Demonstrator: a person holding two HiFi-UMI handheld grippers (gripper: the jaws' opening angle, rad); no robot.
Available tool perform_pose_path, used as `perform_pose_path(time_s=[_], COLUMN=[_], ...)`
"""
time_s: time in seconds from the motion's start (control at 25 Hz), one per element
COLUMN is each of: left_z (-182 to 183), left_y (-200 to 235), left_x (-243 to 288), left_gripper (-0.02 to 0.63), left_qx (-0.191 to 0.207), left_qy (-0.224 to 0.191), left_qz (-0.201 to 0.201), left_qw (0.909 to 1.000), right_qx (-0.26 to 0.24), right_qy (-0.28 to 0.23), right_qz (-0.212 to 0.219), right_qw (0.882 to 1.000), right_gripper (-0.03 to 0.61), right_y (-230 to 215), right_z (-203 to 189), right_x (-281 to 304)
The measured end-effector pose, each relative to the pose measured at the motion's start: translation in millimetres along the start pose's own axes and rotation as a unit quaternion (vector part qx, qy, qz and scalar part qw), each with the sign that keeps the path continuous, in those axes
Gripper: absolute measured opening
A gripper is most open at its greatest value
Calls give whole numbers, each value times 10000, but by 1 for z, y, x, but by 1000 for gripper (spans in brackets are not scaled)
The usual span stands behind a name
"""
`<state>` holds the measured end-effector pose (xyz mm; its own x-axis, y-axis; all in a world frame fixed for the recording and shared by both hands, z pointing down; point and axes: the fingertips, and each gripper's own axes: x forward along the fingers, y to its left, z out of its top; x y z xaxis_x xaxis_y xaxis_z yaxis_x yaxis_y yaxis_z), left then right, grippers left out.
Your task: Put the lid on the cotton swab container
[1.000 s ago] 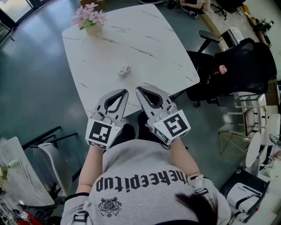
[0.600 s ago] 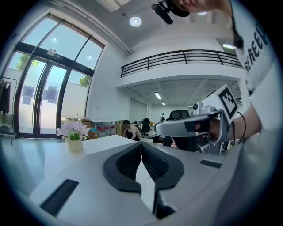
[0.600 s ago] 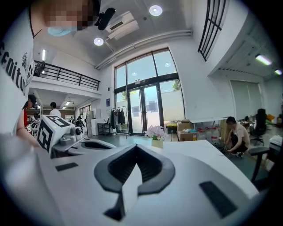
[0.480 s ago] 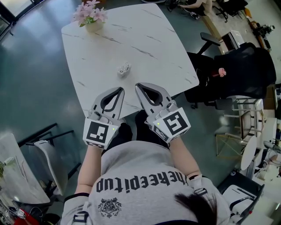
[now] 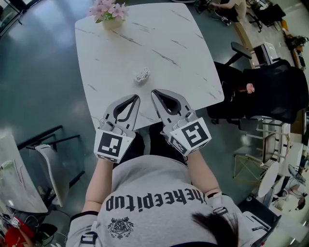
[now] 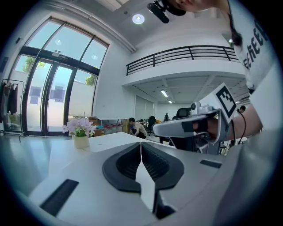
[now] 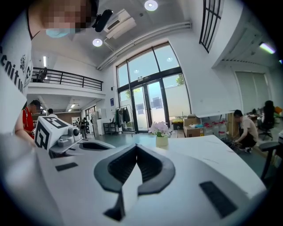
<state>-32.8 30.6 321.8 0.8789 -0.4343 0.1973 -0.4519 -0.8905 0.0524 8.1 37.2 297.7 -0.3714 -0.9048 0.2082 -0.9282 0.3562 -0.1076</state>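
Observation:
The cotton swab container [image 5: 141,75] is a small clear tub of white swabs near the middle of the white marble table [image 5: 164,29]. I cannot make out a separate lid. My left gripper [image 5: 135,98] and right gripper [image 5: 154,92] hover side by side over the table's near edge, a short way in front of the container. Both are shut and hold nothing. In the left gripper view the jaws [image 6: 141,143] meet in a thin line, as they do in the right gripper view [image 7: 136,145]. Neither gripper view shows the container.
A pot of pink flowers [image 5: 108,13] stands at the table's far left corner and shows in both gripper views [image 6: 80,132] [image 7: 161,132]. Black office chairs [image 5: 270,77] crowd the right side. A grey chair [image 5: 53,169] sits at the lower left.
The head view has drifted, so the table and container sit slightly further right. Both grippers remain shut near the table's near edge.

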Motion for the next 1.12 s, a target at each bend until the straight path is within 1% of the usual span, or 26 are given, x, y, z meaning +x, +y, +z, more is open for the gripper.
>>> perform_pose_path(time_s=[0.48, 0.68, 0.8, 1.12], left_z=[-19, -30, -36, -64], left_y=[18, 23, 28, 36], left_x=[20, 30, 35, 48], left_gripper=[17, 17, 18, 20], left_qx=[-97, -142, -213, -287], left_qy=[264, 441, 524, 863], left_qz=[569, 687, 823, 1058], left_qw=[9980, 9966, 9950, 9902], right_qx=[9, 21, 42, 60], right_qy=[173, 238, 262, 327], right_qz=[487, 645, 729, 883], right_qw=[9987, 9976, 9970, 9955], right_gripper=[12, 12, 12, 12], right_y=[-19, -31, -38, -53], right_z=[-6, -8, -9, -16], right_x=[17, 20, 24, 32])
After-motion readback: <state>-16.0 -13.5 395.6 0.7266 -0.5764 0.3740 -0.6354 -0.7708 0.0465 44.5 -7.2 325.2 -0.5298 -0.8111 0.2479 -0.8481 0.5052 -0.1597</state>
